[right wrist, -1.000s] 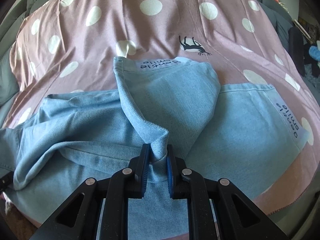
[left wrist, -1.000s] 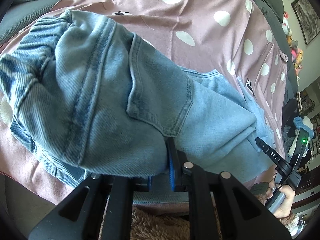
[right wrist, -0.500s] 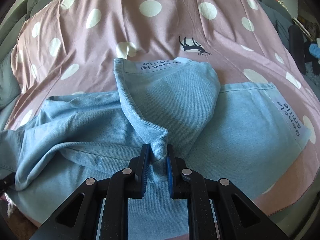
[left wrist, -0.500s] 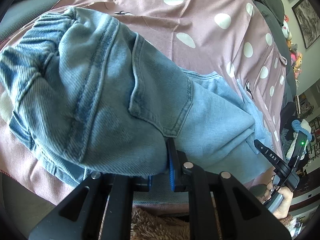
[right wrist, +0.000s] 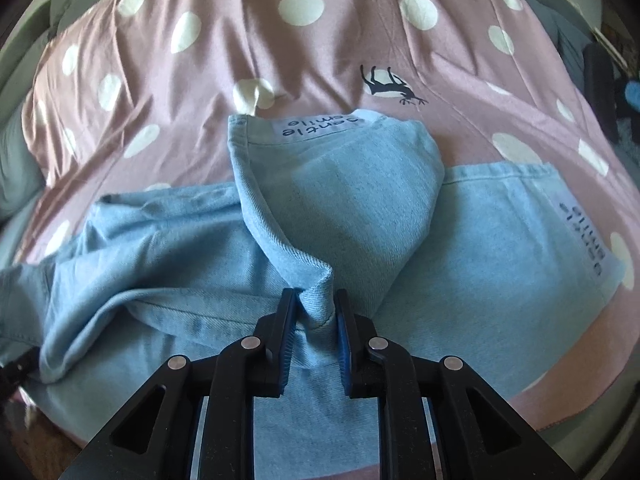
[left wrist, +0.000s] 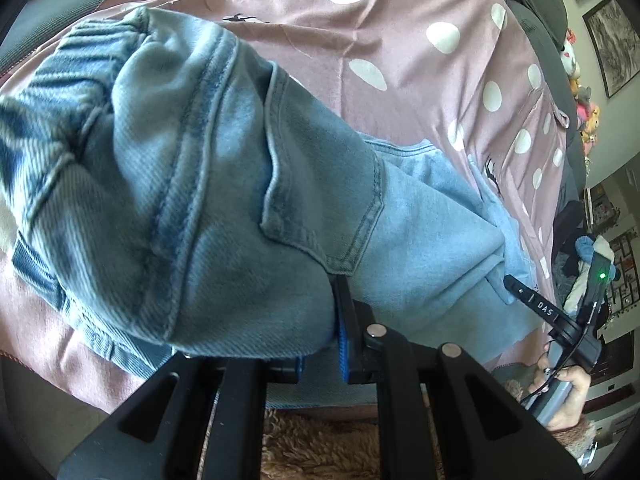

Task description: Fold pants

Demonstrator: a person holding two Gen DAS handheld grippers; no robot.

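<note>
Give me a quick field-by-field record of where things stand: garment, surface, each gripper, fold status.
garment: light blue denim pants, waistband end bunched in the left wrist view, leg ends with "gentle smile" labels
surface: pink polka-dot sheet
left gripper: shut on the waist-end denim, back pocket right above it
right gripper: jaws have just been opening; a ridge of leg fabric stands between them, a gap shows beside the right pad
fold status: one leg end lapped over the other, fold untidy

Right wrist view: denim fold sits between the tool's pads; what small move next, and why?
Probably back the right tool off the jeans: its jaws have just been opening, the pinched fold stands loose between them, and the leg already lies doubled over on the dotted sheet.
</note>
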